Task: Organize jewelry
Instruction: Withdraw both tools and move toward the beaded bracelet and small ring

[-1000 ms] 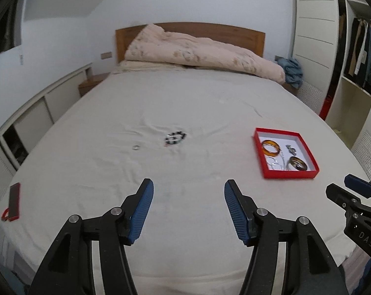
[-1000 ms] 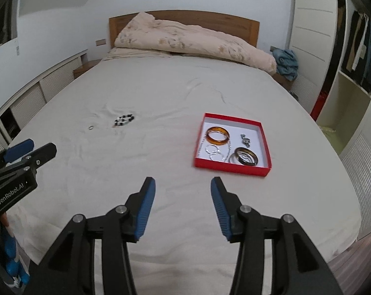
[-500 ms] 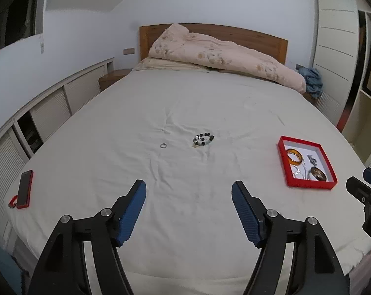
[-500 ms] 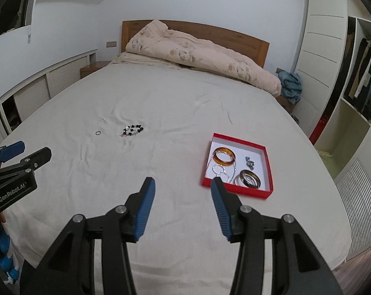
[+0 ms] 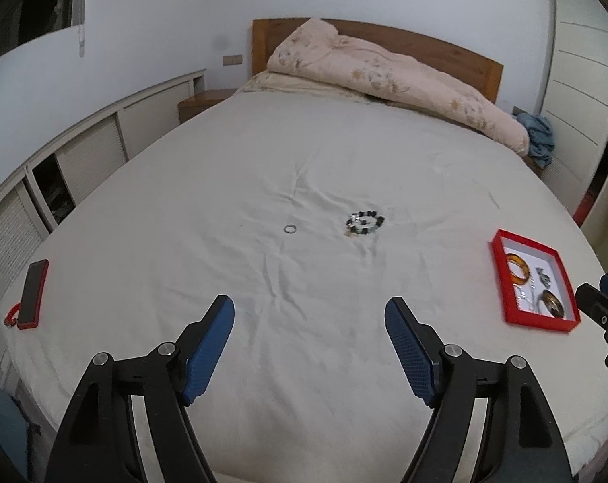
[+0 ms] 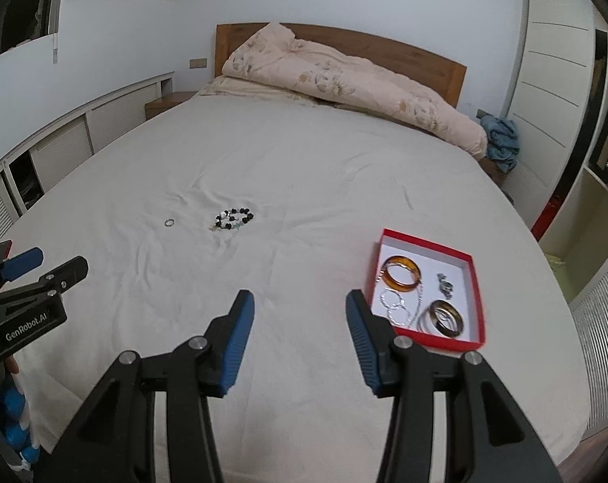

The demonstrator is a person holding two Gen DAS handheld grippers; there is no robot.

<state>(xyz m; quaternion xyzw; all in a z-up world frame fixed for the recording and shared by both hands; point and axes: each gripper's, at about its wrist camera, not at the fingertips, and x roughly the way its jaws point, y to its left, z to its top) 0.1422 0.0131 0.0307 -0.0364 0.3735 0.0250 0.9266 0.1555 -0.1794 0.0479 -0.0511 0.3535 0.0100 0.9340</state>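
Note:
A black beaded bracelet (image 5: 365, 222) (image 6: 234, 218) and a small silver ring (image 5: 290, 229) (image 6: 169, 223) lie loose on the white bed sheet. A red tray (image 5: 500, 277) (image 6: 477, 294) at the right holds an amber bangle (image 6: 402, 273), a dark bangle (image 6: 446, 318), silver hoops and a small charm. My left gripper (image 5: 310, 314) is open and empty, well short of the ring and bracelet. My right gripper (image 6: 299, 308) is open and empty, just left of the tray.
A phone in a red case (image 5: 33, 294) lies at the bed's left edge. A rolled floral duvet (image 5: 388, 76) lies against the wooden headboard. Low cabinets run along the left wall; a wardrobe (image 6: 561, 92) stands at the right.
Both grippers have pulled back and turned left, so the jewelry and tray have shifted right in view. The left gripper's jaws have opened wider. Nothing on the bed has moved.

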